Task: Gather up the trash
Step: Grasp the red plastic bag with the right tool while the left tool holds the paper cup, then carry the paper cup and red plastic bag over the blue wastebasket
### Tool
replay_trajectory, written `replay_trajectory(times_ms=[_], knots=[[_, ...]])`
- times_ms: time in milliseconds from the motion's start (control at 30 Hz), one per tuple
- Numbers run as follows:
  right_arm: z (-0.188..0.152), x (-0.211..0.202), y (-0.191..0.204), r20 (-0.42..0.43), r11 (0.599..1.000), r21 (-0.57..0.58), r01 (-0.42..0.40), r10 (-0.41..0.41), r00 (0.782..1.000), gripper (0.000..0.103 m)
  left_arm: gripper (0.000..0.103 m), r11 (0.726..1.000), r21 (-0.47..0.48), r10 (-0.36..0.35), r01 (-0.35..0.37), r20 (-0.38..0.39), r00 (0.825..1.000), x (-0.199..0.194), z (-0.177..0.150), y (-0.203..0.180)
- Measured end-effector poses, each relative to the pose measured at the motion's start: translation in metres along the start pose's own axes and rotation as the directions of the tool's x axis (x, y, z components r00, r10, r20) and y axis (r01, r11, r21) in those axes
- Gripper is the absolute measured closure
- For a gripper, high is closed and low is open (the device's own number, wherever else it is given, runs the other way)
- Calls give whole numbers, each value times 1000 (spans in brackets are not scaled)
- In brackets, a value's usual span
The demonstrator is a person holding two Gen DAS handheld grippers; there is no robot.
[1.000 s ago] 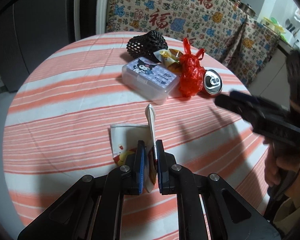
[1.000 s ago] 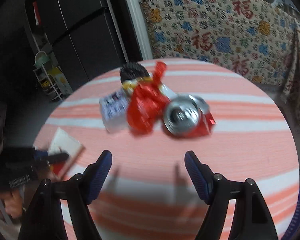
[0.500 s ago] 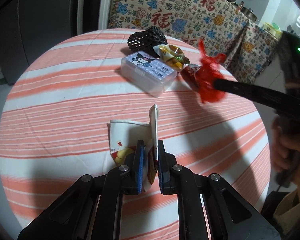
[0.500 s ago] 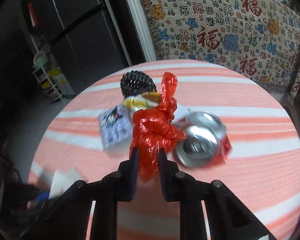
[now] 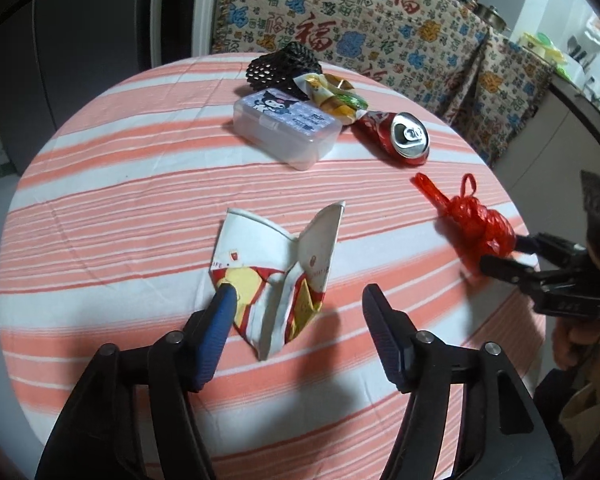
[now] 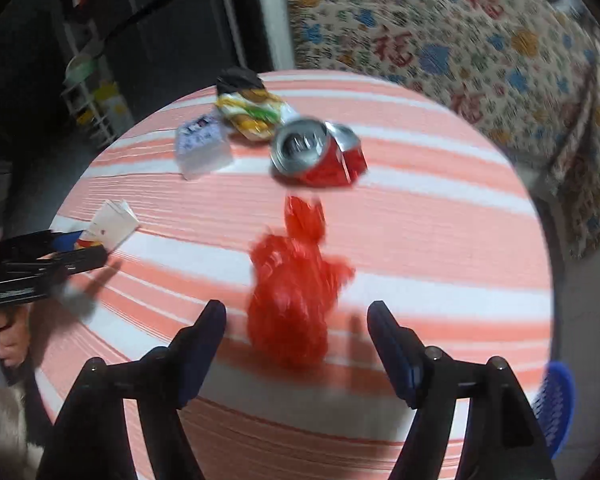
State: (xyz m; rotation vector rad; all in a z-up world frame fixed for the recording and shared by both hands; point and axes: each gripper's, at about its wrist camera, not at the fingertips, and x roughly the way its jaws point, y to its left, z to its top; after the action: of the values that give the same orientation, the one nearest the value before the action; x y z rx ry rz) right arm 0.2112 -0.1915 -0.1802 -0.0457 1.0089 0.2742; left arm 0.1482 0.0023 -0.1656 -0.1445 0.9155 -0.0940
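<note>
A flattened paper cup lies on the striped round table between the opening jaws of my left gripper; the pads stand apart from it. A knotted red plastic bag rests near the table's front edge between the opening jaws of my right gripper, free of the pads; in the left wrist view the red bag lies at the right. A crushed red can, a snack wrapper and a black net lie at the far side.
A clear plastic box with a cartoon sticker sits beside the wrapper. A patterned cloth covers furniture behind the table. A dark fridge stands at the left. A blue object shows below the table's right edge.
Both grippers have let go: the left released the paper cup, which fell flat. The right carried the red bag away from the can toward the near edge and released it.
</note>
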Motion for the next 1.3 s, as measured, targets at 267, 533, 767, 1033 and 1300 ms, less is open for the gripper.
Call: replay_trajectory(times_ms=[267,533,767,1033,1300], knots=[[-7,7,21,-2,997,-48,57,-57,998,24,34,999,42,-5,3,49,999,-12,0,-5],[15,-11,26,-42,999,-38,39,-40,998,25,35,989,121,75,-79,40,996,-2,7,-24],[11,-13,14,-22,999,46,-9,10,1000,86,94,987,149,61,-65,31,998,-6,10,-28],[14,-80,-2,67,999,49,-17,13,998,86,95,983,170,-91,76,82,992,-35,37,-77],[3,-145,-65,112,991,126,34,-48,993,86,95,939,263,-248,221,77,966,-42,71,-175]])
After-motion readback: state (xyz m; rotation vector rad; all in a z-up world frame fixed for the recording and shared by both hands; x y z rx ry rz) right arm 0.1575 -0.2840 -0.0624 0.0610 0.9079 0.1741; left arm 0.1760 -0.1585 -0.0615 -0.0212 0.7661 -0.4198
